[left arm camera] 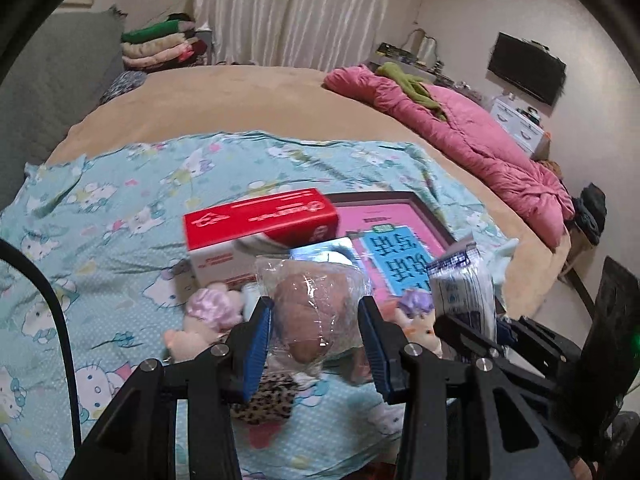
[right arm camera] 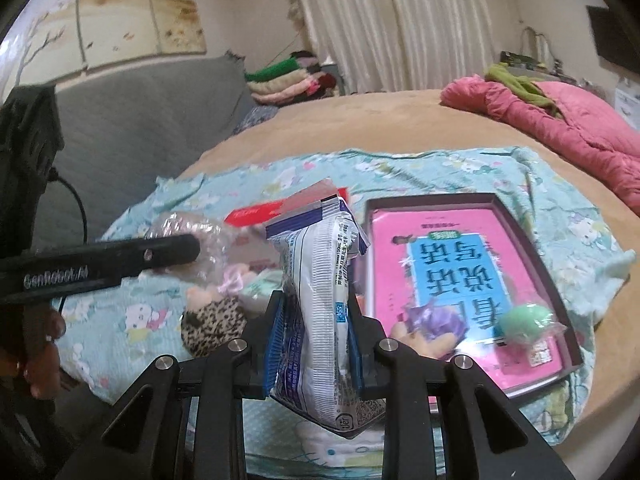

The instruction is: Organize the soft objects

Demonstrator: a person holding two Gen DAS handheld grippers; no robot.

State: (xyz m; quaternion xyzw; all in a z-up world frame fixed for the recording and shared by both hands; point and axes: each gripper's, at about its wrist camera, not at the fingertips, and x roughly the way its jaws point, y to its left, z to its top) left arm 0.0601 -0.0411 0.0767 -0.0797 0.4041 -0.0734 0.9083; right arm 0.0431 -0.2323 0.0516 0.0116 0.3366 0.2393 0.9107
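- Gripping a plastic-wrapped plush, the left gripper is closed on it, lifted over the sheet's near edge for sorting.
- The right gripper clamps a white pouch upright beside the tray's left rim, seemingly bound inside.

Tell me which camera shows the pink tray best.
The right wrist view: the pink tray shows nearly whole, rim and blue label visible, a green soft toy inside. The left wrist view shows only part of it, behind the red box and held bags.
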